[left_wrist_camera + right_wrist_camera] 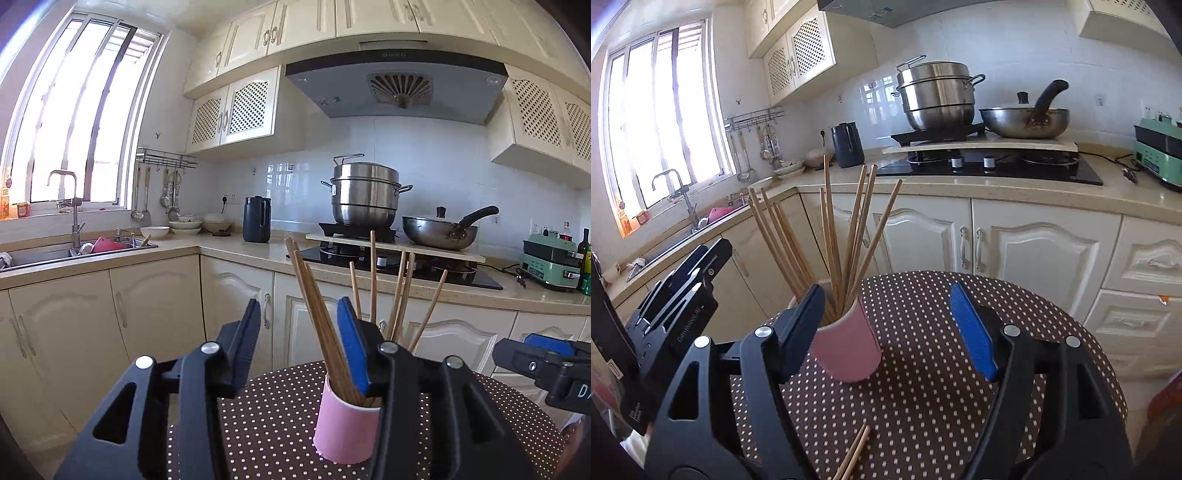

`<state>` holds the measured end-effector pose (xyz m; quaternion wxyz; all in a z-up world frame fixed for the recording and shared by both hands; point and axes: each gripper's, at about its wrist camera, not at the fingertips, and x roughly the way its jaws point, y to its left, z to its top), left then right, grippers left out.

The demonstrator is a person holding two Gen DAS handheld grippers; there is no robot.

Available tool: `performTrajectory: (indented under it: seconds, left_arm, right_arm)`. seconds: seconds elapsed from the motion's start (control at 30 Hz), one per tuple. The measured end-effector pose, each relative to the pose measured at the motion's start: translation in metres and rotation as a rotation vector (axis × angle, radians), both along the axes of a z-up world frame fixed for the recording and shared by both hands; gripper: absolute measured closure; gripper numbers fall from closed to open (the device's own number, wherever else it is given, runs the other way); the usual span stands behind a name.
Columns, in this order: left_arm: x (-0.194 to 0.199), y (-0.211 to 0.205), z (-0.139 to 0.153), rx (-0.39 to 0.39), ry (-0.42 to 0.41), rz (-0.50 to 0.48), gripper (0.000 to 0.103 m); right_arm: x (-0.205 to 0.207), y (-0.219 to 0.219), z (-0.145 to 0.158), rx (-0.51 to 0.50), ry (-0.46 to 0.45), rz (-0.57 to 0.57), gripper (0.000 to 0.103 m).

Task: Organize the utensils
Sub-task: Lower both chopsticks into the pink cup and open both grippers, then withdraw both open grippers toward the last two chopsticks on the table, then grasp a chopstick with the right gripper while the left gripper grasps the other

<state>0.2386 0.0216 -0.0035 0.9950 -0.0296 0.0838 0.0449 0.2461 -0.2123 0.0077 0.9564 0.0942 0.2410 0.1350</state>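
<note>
Kitchen counters behind, your polka-dot table [923, 369] has loose chopsticks [855, 456] lying nearest your wide-open, empty right gripper [890, 321], long axis toward the pink cup [846, 350], while your left gripper [299, 332] gapes empty.

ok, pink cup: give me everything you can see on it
The pink cup is a plain matte cylinder, paper or plastic by the look, with no handle and an open top. It stands on the dotted tablecloth, looking slightly tilted, though that may be the lens. About ten wooden chopsticks stand in it, fanned out. The left gripper and right gripper are both open; whether either touches it is unclear.
</note>
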Motion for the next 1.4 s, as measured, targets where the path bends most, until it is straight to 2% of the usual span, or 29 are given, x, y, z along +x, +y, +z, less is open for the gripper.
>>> performTrajectory:
  seconds: [0.17,0.3,0.6,0.87,1.03,1.07,1.17,1.23,1.3,1.37,1.4]
  left_arm:
    - [-0.040,0.001,0.003,0.018,0.023,-0.004,0.048]
    - [-0.061,0.000,-0.006,0.027,0.088,-0.048,0.044]
    - [-0.088,0.005,-0.057,0.008,0.311,-0.173,0.043]
    - [-0.088,0.013,-0.103,0.015,0.473,-0.199,0.043]
    - [-0.087,0.020,-0.115,0.000,0.514,-0.187,0.043]
    - [-0.087,0.021,-0.116,-0.001,0.519,-0.182,0.043]
    - [-0.088,0.022,-0.119,0.010,0.531,-0.179,0.043]
    - [-0.088,0.021,-0.121,0.013,0.536,-0.185,0.043]
    - [-0.086,0.020,-0.121,0.008,0.548,-0.189,0.043]
    - [-0.084,0.018,-0.122,-0.001,0.561,-0.196,0.043]
    - [-0.083,0.017,-0.122,-0.002,0.563,-0.195,0.043]
  right_arm:
    - [-0.030,-0.005,0.000,-0.021,0.041,-0.016,0.018]
    - [-0.053,-0.008,-0.009,-0.036,0.059,-0.028,0.012]
    - [-0.082,0.005,-0.075,-0.065,0.250,0.000,0.011]
    - [-0.079,0.032,-0.123,-0.103,0.377,0.017,0.011]
    - [-0.067,0.049,-0.139,-0.198,0.425,-0.011,0.011]
    - [-0.063,0.053,-0.139,-0.246,0.423,-0.024,0.011]
    - [-0.056,0.058,-0.139,-0.255,0.438,-0.027,0.011]
    - [-0.050,0.062,-0.139,-0.260,0.443,-0.006,0.017]
    - [-0.047,0.071,-0.137,-0.326,0.419,-0.003,0.026]
    - [-0.045,0.076,-0.135,-0.323,0.424,0.029,0.040]
    - [-0.043,0.077,-0.133,-0.324,0.429,0.045,0.057]
